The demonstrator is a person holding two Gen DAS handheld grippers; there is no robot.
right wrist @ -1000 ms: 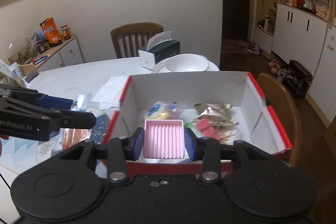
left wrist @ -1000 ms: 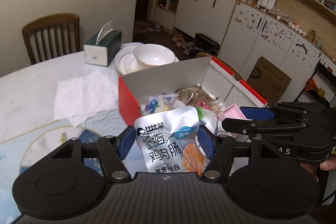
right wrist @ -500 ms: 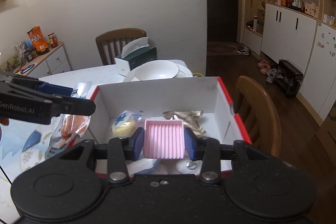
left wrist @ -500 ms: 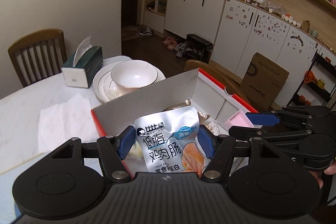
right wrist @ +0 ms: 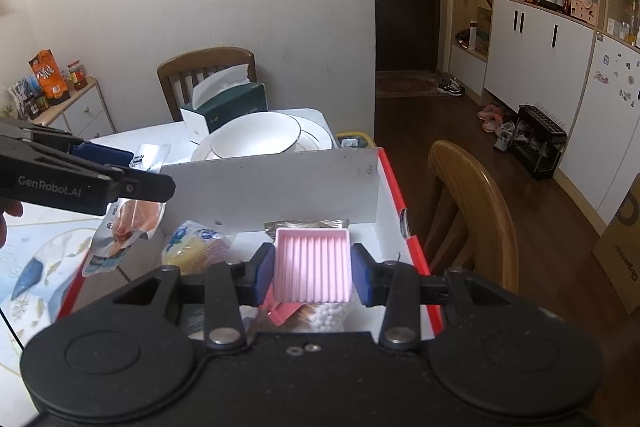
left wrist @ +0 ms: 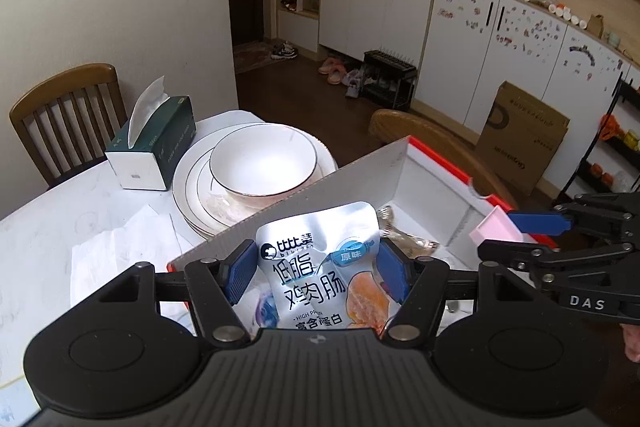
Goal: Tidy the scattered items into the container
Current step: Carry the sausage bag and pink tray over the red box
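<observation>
My left gripper (left wrist: 318, 273) is shut on a silver snack pouch (left wrist: 320, 263) with blue print, held over the left part of the red-and-white box (left wrist: 436, 183). The same pouch (right wrist: 128, 215) hangs under that gripper at the left of the right wrist view. My right gripper (right wrist: 312, 273) is shut on a pink ribbed tray (right wrist: 312, 263), held above the box (right wrist: 392, 183) interior. That pink tray (left wrist: 496, 231) shows at the right of the left wrist view. Inside the box lie a yellow-blue packet (right wrist: 192, 243), a foil wrapper (left wrist: 404, 231) and other small items.
Behind the box stand a white bowl (left wrist: 262, 163) on stacked plates and a green tissue box (left wrist: 154, 143). A paper napkin (left wrist: 116, 259) lies on the marble table (left wrist: 44, 231). Wooden chairs (right wrist: 472, 211) stand at the table's right side and far end.
Both grippers have travelled forward and to the right with their loads, from the box's near-left side to above its interior. Neither grip has altered.
</observation>
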